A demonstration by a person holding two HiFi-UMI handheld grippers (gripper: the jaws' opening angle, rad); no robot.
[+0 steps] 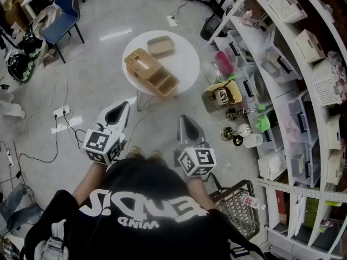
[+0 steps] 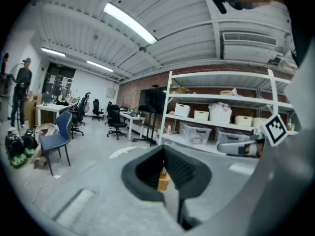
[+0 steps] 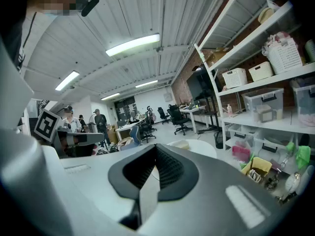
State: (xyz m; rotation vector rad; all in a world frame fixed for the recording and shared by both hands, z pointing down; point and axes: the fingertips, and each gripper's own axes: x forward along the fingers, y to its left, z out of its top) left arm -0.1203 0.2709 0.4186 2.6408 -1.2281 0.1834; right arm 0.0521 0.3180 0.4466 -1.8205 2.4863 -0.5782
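A round white table (image 1: 187, 64) carries a long bamboo compartment box (image 1: 150, 72), its long axis running from far-left to near-right. A shallow tan tray (image 1: 161, 46) lies at the table's far edge. The left gripper (image 1: 122, 108) and right gripper (image 1: 185, 121) hang short of the table's near side, jaws pressed together, empty.

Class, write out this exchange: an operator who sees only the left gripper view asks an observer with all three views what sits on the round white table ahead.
Operator: There is a wood-coloured sliver past the left gripper. What is it?
Observer: A wooden box with open compartments, standing on the round table.
Operator: Is anything else up there?
Observer: A shallow tan tray lies on the far side of the box.
Operator: How near am I?
Observer: The left gripper and the right gripper both hang over the floor, short of the table.
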